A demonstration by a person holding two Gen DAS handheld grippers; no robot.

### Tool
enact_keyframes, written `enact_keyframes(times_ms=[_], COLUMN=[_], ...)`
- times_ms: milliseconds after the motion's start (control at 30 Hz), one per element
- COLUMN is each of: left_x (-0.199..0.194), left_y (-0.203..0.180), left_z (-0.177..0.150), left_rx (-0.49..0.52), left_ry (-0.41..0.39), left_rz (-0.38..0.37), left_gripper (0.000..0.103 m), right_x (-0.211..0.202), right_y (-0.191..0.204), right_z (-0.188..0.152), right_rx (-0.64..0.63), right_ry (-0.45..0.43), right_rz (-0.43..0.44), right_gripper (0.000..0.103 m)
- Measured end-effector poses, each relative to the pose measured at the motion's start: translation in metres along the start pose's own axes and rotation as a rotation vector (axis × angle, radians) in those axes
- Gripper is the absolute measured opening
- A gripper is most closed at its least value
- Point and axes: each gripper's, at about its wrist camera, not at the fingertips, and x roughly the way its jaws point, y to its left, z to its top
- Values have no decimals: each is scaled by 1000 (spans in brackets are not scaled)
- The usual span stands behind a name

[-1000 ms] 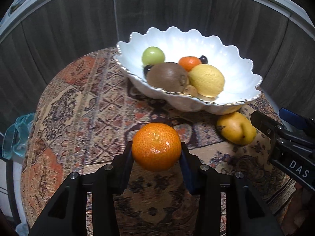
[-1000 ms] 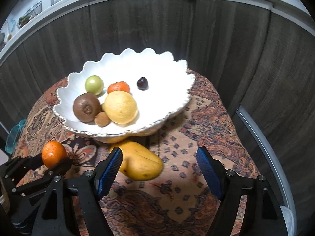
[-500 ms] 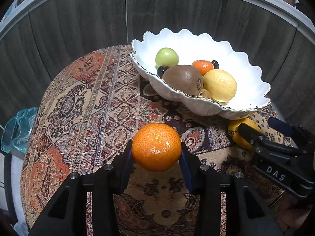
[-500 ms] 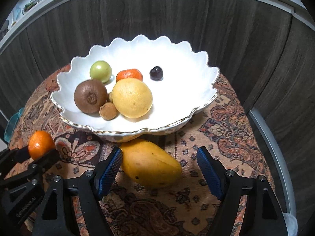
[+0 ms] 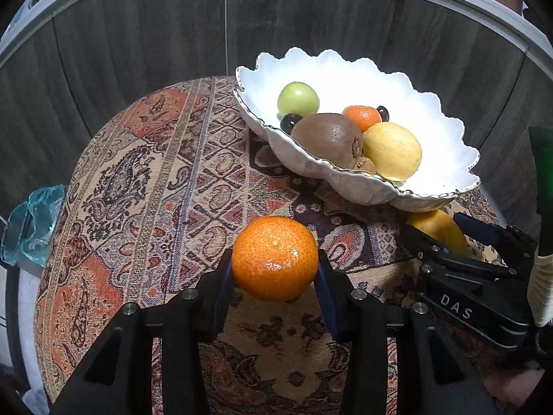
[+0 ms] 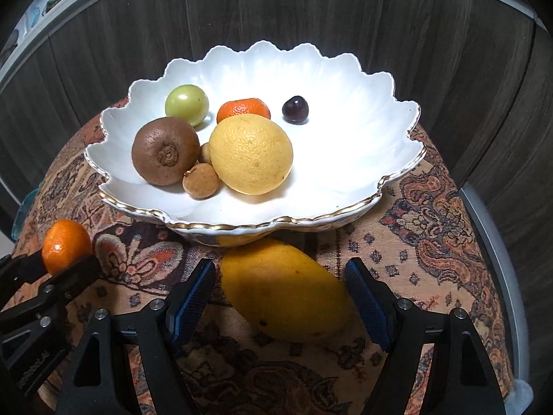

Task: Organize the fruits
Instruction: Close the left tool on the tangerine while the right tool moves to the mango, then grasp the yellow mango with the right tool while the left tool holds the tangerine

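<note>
My left gripper (image 5: pixel 274 273) is shut on an orange mandarin (image 5: pixel 274 257) and holds it above the patterned tablecloth, left of the bowl; the mandarin also shows in the right wrist view (image 6: pixel 65 245). My right gripper (image 6: pixel 280 297) is open, its jaws on either side of a yellow mango (image 6: pixel 283 290) that lies on the cloth in front of the bowl. The white scalloped bowl (image 6: pixel 345 159) holds a kiwi (image 6: pixel 164 155), a lemon (image 6: pixel 250 154), a green fruit (image 6: pixel 186 103), a small mandarin (image 6: pixel 243 109), a dark cherry (image 6: pixel 295 109) and small brown fruits (image 6: pixel 200 183).
The round table is covered by a patterned cloth (image 5: pixel 138 190). Dark wood panels (image 6: pixel 311 10) stand close behind it. A blue glass object (image 5: pixel 31 218) sits beyond the table's left edge.
My right gripper has moved forward so that the mango lies between its open jaws. My left gripper has shifted left of the bowl with the mandarin still held.
</note>
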Motion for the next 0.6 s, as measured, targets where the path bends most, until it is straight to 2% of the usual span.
enact_keyframes(times_ms=[367, 600], left_x=[-2, -5], left_y=[-2, -2], left_z=[0, 0], left_rx=[6, 5], left_ry=[-9, -12], left_rz=[1, 1], left_gripper=[43, 43], right_x=[-3, -5], right_y=[1, 2], right_z=[0, 0], right_rx=[-36, -57], right_ry=[-21, -18], right_rz=[2, -7], right_gripper=[63, 62])
